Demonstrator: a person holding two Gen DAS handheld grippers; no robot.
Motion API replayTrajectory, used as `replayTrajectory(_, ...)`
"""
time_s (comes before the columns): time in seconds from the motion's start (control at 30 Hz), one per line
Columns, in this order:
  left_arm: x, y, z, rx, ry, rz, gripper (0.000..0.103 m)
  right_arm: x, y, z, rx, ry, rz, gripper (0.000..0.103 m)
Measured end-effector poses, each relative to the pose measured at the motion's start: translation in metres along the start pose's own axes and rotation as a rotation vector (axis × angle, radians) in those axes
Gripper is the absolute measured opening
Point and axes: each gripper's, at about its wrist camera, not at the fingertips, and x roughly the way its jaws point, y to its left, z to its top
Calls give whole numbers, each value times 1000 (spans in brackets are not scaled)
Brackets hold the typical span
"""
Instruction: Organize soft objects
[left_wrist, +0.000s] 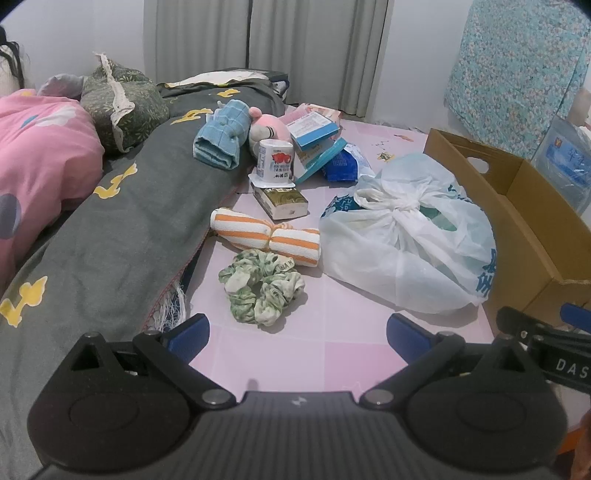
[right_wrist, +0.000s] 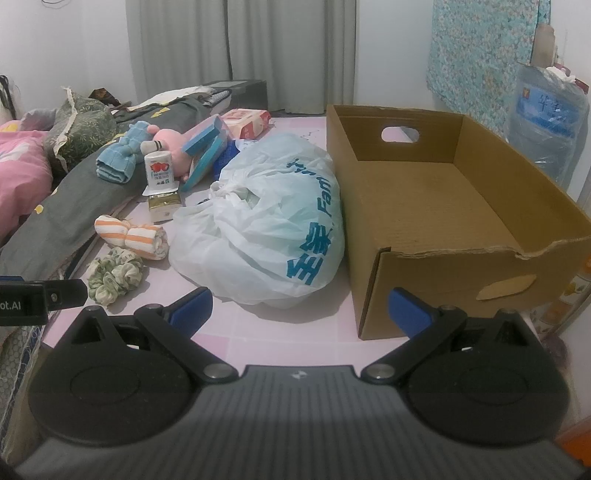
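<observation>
A green-and-white scrunchie (left_wrist: 261, 286) (right_wrist: 115, 275) lies on the pink sheet just ahead of my left gripper (left_wrist: 298, 334), which is open and empty. Behind it lie an orange-striped rolled towel (left_wrist: 266, 235) (right_wrist: 133, 236), a blue folded towel (left_wrist: 221, 134) (right_wrist: 120, 160) and a pink plush toy (left_wrist: 267, 127) (right_wrist: 168, 146). A tied white plastic bag (left_wrist: 406, 236) (right_wrist: 262, 221) sits beside an empty cardboard box (left_wrist: 517, 206) (right_wrist: 443, 206). My right gripper (right_wrist: 300, 308) is open and empty, in front of the bag and the box's near corner.
A tissue roll (left_wrist: 276, 160), a small gold pack (left_wrist: 280, 202) and blue-and-white boxes (left_wrist: 314, 129) crowd the back. A grey blanket (left_wrist: 110, 229) and a pink quilt (left_wrist: 40, 162) lie at left. A water bottle (right_wrist: 546, 122) stands right of the box.
</observation>
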Motion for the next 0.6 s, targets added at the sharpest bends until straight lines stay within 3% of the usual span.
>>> replayTrajectory(0.37, -6, 18, 5, -47, -21, 9, 102, -11, 8, -2, -60, -42, -52, 102)
replayTrajectory(0.6, -20, 42, 28, -47, -125, 41, 102, -34, 16, 32, -148, -173, 24, 102)
